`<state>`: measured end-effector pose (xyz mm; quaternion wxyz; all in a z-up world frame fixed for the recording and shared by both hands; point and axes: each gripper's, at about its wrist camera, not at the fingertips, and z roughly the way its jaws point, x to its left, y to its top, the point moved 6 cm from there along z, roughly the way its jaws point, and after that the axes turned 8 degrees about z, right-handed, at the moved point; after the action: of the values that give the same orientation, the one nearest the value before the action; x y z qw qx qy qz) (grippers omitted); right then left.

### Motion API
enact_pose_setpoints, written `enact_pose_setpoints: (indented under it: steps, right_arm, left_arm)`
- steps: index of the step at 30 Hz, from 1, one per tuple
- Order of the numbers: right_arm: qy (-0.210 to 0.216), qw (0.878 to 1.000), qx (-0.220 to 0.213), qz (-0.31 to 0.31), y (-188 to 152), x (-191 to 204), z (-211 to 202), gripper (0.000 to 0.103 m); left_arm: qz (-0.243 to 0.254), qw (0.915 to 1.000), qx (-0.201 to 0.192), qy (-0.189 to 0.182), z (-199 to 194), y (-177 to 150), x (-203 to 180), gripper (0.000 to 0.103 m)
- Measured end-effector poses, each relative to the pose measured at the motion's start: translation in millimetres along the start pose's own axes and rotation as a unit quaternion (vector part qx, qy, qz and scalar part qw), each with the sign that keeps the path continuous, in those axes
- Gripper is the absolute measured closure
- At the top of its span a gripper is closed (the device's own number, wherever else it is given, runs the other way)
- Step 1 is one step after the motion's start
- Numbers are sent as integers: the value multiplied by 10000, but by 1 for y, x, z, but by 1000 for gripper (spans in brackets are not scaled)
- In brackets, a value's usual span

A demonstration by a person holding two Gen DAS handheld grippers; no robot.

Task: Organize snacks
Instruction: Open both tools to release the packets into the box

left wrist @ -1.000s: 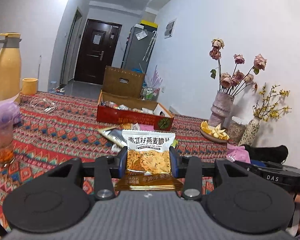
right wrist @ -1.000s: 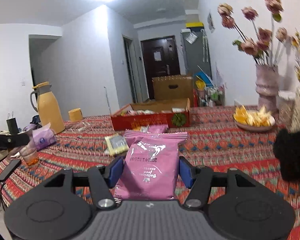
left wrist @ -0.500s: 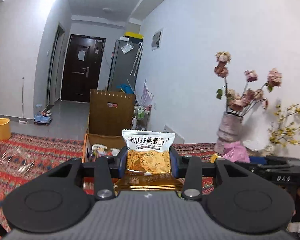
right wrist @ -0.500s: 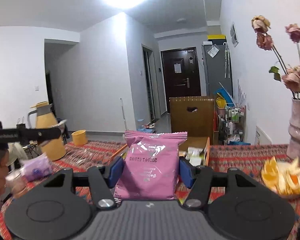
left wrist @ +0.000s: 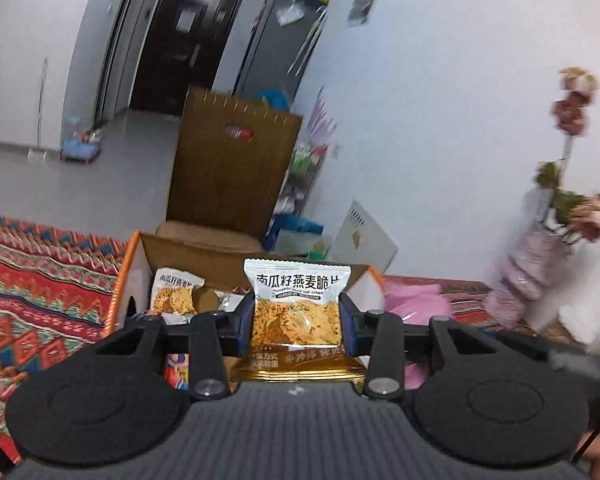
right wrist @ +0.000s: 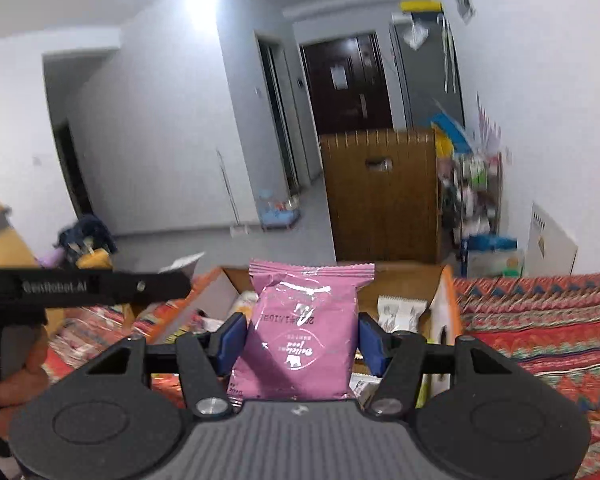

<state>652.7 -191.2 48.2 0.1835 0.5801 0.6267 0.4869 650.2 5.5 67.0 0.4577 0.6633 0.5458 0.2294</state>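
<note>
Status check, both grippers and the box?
Left gripper shut on oat crisp packet. Right gripper shut on pink packet. Snack box open ahead, unobstructed.

Glossy foil-plastic oat crisp packet (left wrist: 298, 308), white above, gold below; pink snack packet (right wrist: 303, 334) of shiny crinkled film. Open box (left wrist: 188, 254) of matt brown cardboard with orange edges. Tablecloth (left wrist: 40, 284) of woven patterned cloth. Left gripper (left wrist: 297, 322) and right gripper (right wrist: 300, 344) of matt black plastic, ribbed grey bodies, blue pads (right wrist: 230, 340), metal screws (right wrist: 209, 405).
</note>
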Motion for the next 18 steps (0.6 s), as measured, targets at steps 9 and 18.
enact_pose_setpoints:
  steps: [9, 18]
  right_arm:
    - [-186, 9975, 685, -51, -46, 3, 92, 26]
    - [-549, 9969, 337, -448, -28, -5, 42, 20]
  left_arm:
    - [13, 9983, 556, 172, 71, -36, 21, 54]
    - [-86, 9990, 374, 245, 39, -31, 23, 44]
